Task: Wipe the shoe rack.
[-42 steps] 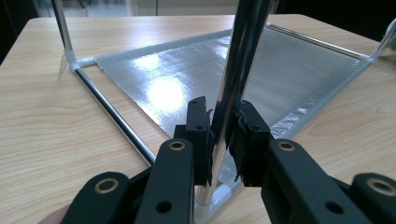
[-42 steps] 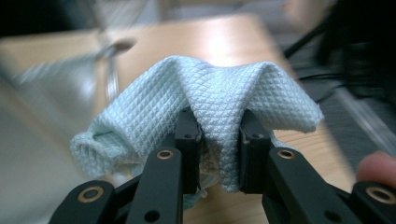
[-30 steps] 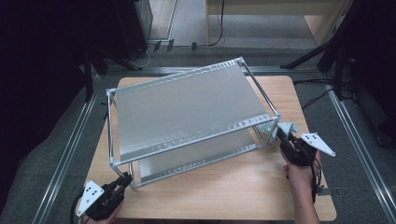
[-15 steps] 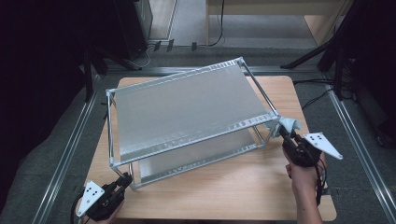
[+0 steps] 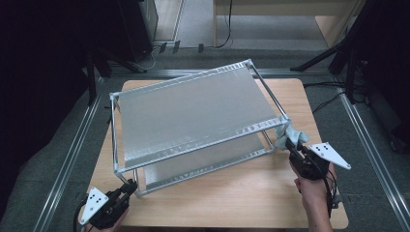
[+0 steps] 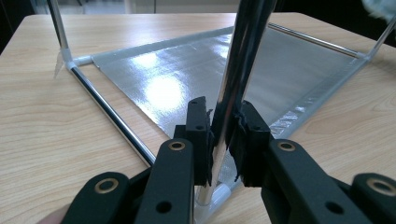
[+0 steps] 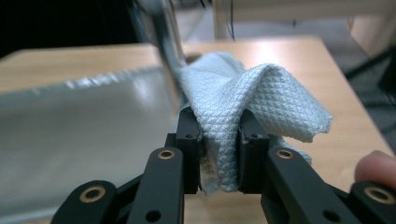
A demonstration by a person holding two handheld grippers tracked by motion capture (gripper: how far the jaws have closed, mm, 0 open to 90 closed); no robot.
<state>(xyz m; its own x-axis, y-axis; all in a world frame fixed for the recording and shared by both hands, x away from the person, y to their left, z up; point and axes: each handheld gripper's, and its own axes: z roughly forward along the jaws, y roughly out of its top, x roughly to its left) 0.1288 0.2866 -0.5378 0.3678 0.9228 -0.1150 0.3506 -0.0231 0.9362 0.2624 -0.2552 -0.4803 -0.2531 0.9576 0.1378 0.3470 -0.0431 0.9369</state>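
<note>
At rack (image 5: 193,116) near-right post: right gripper (image 5: 288,143) clamped on cloth (image 5: 289,135), press firmly | near-left leg (image 6: 233,79): left gripper (image 6: 223,135) clamped, brace.

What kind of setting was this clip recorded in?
Probably a lab or studio recording bay: a wooden table between metal floor rails, dark stands and cables behind, a two-tier metal rack and instrumented hand-held grippers.

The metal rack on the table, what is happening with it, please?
A person works on a two-shelf metal rack that stands on a wooden table, with a gripper in each hand. The left gripper is clamped on an upright chrome post at the rack's near left corner, steadying it. The right gripper holds a folded light blue cloth against the post at the near right corner. It looks like the frame is being wiped.
</note>
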